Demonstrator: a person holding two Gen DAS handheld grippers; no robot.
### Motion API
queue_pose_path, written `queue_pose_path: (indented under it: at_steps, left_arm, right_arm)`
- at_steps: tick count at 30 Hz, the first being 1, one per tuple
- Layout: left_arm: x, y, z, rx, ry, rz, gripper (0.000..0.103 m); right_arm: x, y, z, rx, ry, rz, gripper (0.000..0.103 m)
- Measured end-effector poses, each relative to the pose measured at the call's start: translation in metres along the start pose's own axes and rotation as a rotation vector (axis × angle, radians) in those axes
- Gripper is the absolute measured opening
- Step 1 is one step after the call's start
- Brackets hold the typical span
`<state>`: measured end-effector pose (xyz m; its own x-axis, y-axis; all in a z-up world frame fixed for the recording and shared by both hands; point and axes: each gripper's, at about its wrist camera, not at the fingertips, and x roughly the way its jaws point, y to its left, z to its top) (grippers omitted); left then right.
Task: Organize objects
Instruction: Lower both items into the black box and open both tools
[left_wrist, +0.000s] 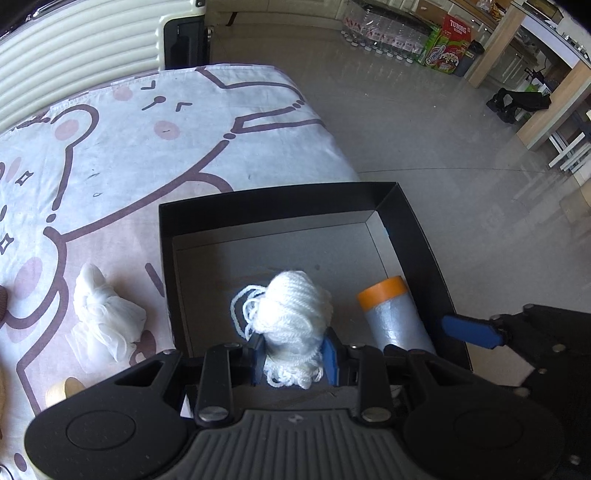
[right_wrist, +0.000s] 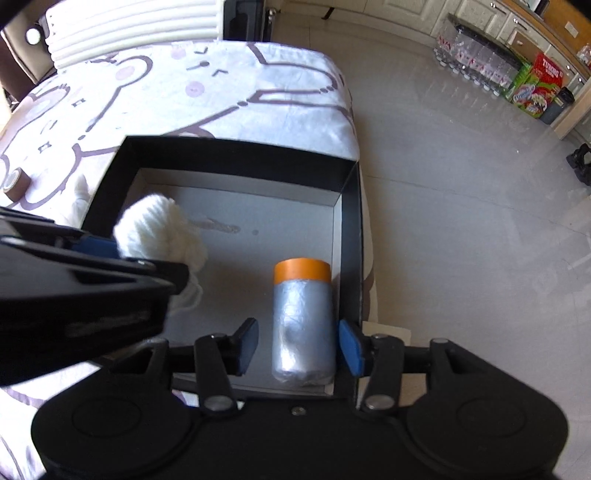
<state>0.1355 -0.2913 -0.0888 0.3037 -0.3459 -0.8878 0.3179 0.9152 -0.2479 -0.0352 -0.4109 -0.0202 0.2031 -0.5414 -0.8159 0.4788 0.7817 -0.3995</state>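
A black open box (left_wrist: 258, 206) with a grey floor sits at the right edge of a cartoon-print sheet. My left gripper (left_wrist: 293, 354) is shut on a white yarn bundle (left_wrist: 291, 310), held over the box's floor; loose loops hang from it. In the right wrist view the yarn (right_wrist: 159, 229) shows at the box's left side. A silver plastic-wrapped roll with an orange end (right_wrist: 303, 317) lies in the box against its right wall. My right gripper (right_wrist: 299, 345) straddles this roll, open, with a gap at each pad. One of its blue fingers (left_wrist: 469, 330) appears in the left wrist view.
A white mesh bundle (left_wrist: 103, 317) and a wooden piece (left_wrist: 62, 391) lie on the sheet left of the box. A brown tape roll (right_wrist: 16, 184) sits farther left. A cream ribbed suitcase (left_wrist: 74, 55) stands behind. Right of the box, the surface drops to the tiled floor (right_wrist: 461, 221).
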Motion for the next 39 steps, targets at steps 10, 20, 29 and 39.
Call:
queue_pose_path:
  at_steps: [10,20,29,39]
  left_arm:
    - [0.013,-0.008,-0.002,-0.034,0.034,-0.036,0.033]
    - [0.034,-0.021,-0.005,-0.005,0.080,-0.068,0.033]
    - [0.052,-0.029,-0.009,0.054,0.126,-0.151,0.034]
    - [0.050,-0.017,-0.011,0.077,0.147,-0.221,0.044]
  right_arm:
    - [-0.032,-0.032,-0.002,0.131,-0.048,-0.013,0.040]
    - [-0.030,-0.064,0.004,0.366,-0.152,0.094,0.014]
    - [-0.005,-0.052,0.020,0.349,-0.122,0.141,0.010]
    - [0.016,-0.041,0.033,0.342,-0.115,0.150,0.010]
